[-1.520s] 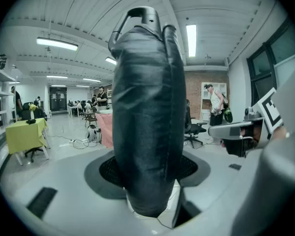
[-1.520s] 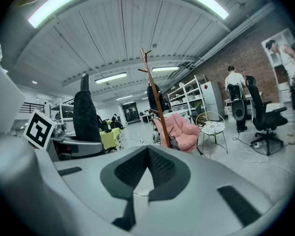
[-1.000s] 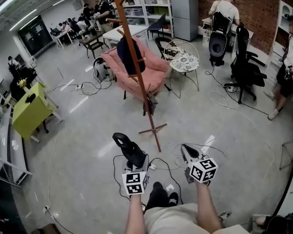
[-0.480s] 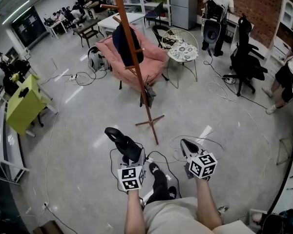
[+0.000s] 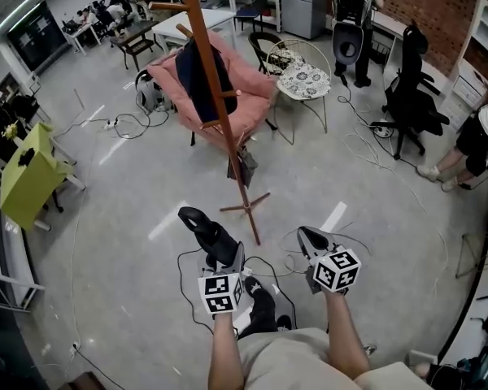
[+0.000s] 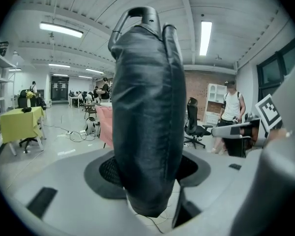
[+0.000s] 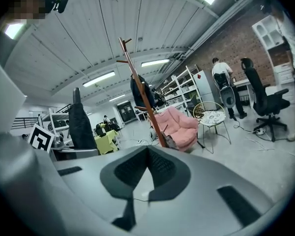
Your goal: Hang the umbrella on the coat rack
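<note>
At the far left of the head view a yellow-green bench [image 5: 26, 175] stands on the grey floor [image 5: 130, 299], with cables trailing past it. The person's left arm reaches forward, and the left gripper [image 5: 225, 260] is clenched on the lower end of a folded black umbrella [image 5: 203, 230]. In the left gripper view the umbrella fills the middle of the frame, standing upright out of the jaws. Both pads press against its fabric sleeve, and a loop shows at its top. The umbrella is off the floor and touches nothing but the gripper.

Just right of it and farther out rises the coat rack [image 5: 215, 112], a reddish wooden pole on a cross foot. A dark garment [image 5: 197, 75] hangs from an upper peg, and a small dark bundle [image 5: 244, 169] hangs low on the pole. The umbrella is short of the rack and hangs on no peg. A pink armchair [image 5: 248, 104] sits behind the rack, and a round wire side table [image 5: 303, 80] stands beside the chair.

The right gripper [image 5: 309, 236] is held level with the left one. Its own view shows the jaws closed together at the tips with nothing between them, only floor showing through the slot behind. That view also shows the umbrella upright at its left and the rack beyond. Farther right are a black office chair [image 5: 411, 96] and a person [image 5: 476, 136] at the frame's edge.
</note>
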The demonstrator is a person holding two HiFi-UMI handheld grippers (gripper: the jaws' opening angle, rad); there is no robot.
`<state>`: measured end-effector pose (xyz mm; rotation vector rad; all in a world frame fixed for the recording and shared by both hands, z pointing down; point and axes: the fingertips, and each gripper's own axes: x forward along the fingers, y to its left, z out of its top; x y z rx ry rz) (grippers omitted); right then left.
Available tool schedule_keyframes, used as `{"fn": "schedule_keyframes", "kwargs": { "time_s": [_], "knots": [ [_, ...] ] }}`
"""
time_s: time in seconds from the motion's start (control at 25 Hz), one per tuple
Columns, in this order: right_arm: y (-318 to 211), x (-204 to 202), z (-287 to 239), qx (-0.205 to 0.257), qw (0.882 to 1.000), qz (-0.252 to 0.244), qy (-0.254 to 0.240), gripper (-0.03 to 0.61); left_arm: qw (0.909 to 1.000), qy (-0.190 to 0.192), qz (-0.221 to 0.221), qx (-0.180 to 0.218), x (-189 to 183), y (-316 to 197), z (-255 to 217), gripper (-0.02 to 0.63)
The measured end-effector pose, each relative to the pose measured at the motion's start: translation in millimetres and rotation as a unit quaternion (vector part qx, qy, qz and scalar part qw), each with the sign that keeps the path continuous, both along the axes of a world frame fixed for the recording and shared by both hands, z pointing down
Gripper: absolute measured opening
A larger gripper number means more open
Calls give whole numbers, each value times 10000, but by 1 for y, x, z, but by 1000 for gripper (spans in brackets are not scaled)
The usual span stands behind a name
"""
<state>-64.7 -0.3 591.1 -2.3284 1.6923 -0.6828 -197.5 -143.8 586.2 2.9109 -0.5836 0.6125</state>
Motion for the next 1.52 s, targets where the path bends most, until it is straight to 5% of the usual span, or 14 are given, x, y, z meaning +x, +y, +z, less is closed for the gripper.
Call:
{"fn": "schedule_keyframes", "kwargs": {
  "time_s": [0.8, 1.04, 1.52],
  "knots": [
    [-131, 69, 8, -301, 9993, -209, -50, 3, 9994, 46, 112, -317, 78, -107, 2, 262],
    [-146, 88, 10, -356, 9989, -309, -58, 3, 9995, -67, -118, -295, 80, -124, 1, 262],
    [-218, 142, -22, -30, 9869, -1598, 210, 3, 9916, -352, -1242, 6, 109, -143, -17, 262]
  ]
}}
